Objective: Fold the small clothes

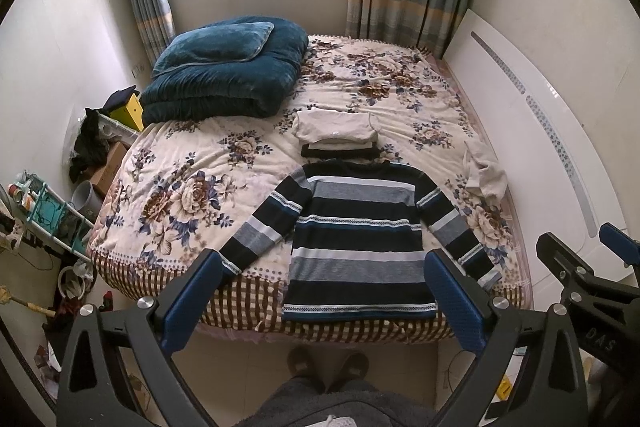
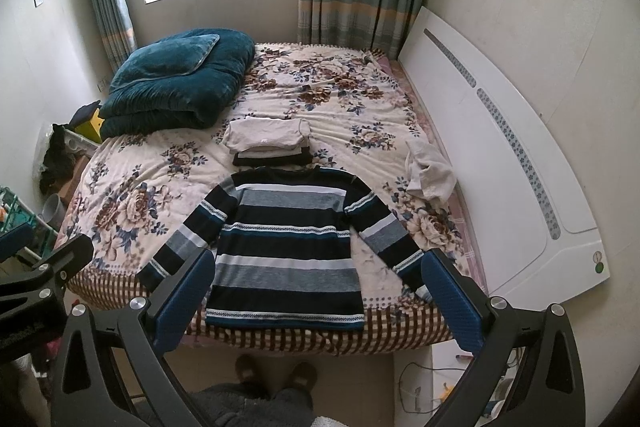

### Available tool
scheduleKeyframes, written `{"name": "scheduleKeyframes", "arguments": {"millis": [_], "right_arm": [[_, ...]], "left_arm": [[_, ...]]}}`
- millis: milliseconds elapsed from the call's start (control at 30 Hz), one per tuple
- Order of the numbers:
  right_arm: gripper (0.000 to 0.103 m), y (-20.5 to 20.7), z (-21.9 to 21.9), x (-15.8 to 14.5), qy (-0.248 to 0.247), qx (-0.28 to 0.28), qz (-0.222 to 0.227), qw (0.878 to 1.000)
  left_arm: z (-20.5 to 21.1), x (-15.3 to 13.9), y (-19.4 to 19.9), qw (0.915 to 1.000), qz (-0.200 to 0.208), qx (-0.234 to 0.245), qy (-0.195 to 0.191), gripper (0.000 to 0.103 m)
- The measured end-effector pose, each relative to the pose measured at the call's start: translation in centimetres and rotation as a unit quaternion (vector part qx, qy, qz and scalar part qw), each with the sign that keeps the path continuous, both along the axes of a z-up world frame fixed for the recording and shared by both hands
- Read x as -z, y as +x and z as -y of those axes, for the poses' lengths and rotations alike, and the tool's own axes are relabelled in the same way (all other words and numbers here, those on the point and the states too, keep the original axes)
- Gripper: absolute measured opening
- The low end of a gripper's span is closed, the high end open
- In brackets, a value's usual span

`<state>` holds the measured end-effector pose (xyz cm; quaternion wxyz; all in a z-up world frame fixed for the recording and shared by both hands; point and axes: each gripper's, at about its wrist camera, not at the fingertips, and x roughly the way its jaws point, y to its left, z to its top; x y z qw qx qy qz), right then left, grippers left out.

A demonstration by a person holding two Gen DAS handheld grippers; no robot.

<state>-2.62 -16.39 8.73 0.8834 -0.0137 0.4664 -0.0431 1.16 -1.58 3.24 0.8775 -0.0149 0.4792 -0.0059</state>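
A striped navy, grey and white sweater lies flat with sleeves spread at the near edge of the floral bed; it also shows in the right wrist view. Behind it sits a stack of folded clothes, cream on top of black, also in the right wrist view. A crumpled cream garment lies at the bed's right side, also in the right wrist view. My left gripper is open and empty, held above the bed's near edge. My right gripper is open and empty, beside the left.
A folded teal quilt with a pillow fills the bed's far left corner. A white headboard runs along the right. Shelves, boxes and clutter stand on the floor at left. The person's slippered feet stand at the bed's foot.
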Motion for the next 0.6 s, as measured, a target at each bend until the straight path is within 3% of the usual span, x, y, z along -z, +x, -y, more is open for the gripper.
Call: {"name": "scheduleKeyframes", "arguments": {"millis": [400,600], "right_arm": [[0.103,0.9,0.1,-1.4,0.002,-0.002,0.002,1.0],[0.103,0.9,0.0,-0.5,0.005,-0.001,0.001,1.0]], "left_arm": [[0.5,-1.1,0.5,1.0,0.004,-0.002,0.001,0.103],[0.5,-0.9,0.2,1.0,0.006,-0.001,0.0,0.103]]}}
